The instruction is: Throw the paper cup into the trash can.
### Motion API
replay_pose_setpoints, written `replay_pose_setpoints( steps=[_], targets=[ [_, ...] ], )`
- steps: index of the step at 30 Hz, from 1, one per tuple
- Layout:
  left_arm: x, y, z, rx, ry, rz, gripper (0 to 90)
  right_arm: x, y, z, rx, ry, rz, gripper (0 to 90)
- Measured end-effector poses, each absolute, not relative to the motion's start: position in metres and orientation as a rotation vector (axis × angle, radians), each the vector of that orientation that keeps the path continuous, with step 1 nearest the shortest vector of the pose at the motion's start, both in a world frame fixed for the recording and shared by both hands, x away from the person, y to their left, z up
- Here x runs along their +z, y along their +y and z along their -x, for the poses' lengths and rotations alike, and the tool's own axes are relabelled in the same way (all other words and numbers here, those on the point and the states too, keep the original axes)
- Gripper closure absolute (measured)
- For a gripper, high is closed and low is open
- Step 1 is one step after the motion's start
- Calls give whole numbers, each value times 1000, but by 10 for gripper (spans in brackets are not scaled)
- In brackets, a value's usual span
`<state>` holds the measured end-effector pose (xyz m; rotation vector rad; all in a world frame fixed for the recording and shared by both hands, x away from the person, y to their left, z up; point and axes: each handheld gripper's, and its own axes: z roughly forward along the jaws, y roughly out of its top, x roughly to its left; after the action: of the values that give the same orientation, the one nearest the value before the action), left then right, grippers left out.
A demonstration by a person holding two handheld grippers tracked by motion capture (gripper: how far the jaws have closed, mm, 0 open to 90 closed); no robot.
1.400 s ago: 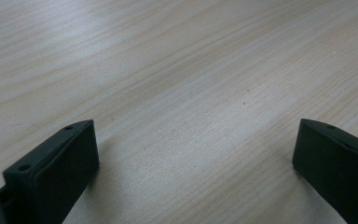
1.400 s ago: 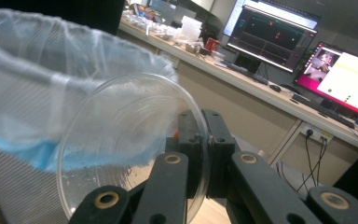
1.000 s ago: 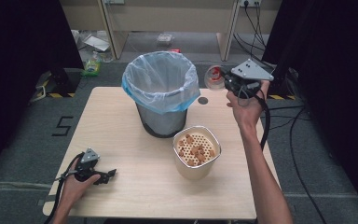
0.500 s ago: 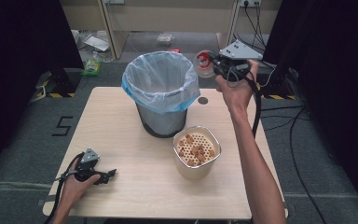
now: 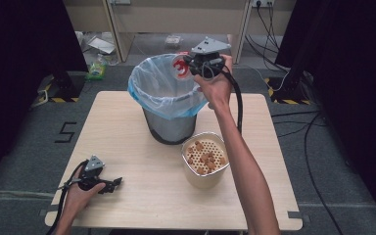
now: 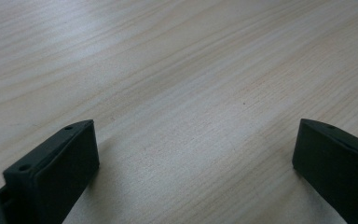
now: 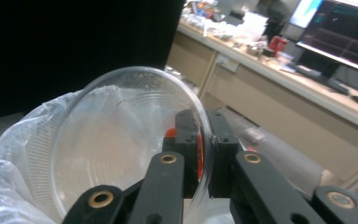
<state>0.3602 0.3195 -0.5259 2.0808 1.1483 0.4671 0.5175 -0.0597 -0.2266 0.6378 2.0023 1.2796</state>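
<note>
- We hold the right gripper [image 5: 188,65] raised above the open mouth of the bin [image 5: 169,100], and its two jaws are pressed together on the rim of a clear plastic lid [image 7: 126,140].
- The lid carries a red mark, and it stands almost on its edge over the blue bag liner [image 5: 147,90]. We judge it is tilted like this so that it can fall into the bin, or so that something can slide off it.
- The bin stands at the far middle of the table [image 5: 127,196], probably so that both hands can reach it.
- Just in front of the bin is a metal container [image 5: 204,159] with a perforated insert and small brown pieces in it. It stands apart from the lid; whether the lid belongs to it, we cannot tell.
- The left gripper [image 5: 108,183] lies low on the near left corner of the table. Its jaws are wide apart with only bare wood between them, so we think this hand is only waiting.
</note>
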Motion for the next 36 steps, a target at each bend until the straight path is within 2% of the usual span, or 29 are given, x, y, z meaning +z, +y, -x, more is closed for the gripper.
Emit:
replay_pose_setpoints(
  steps=[2, 3, 7, 15, 20, 26, 36],
  targets=[
    [-526, 319, -360, 467, 1148, -2081, 0, -228, -57, -520, 1288, 2017, -645, 822],
    [-526, 319, -360, 465, 1149, -2080, 0, -231, -53, -525, 1291, 2020, -657, 772],
    [-526, 319, -360, 466, 1149, -2080, 0, -231, -52, -529, 1302, 2019, -686, 702],
    [-526, 319, -360, 465, 1150, -2079, 0, -224, -68, -523, 1306, 1994, -709, 644],
    [-526, 319, -360, 467, 1148, -2081, 0, -226, -90, -512, 1267, 1998, -746, 561],
    [-526, 319, -360, 467, 1149, -2081, 0, -238, -117, -498, 1225, 2007, -782, 509],
    [-526, 319, -360, 468, 1151, -2080, 0, -256, -167, -475, 1158, 1996, -845, 471]
  ],
)
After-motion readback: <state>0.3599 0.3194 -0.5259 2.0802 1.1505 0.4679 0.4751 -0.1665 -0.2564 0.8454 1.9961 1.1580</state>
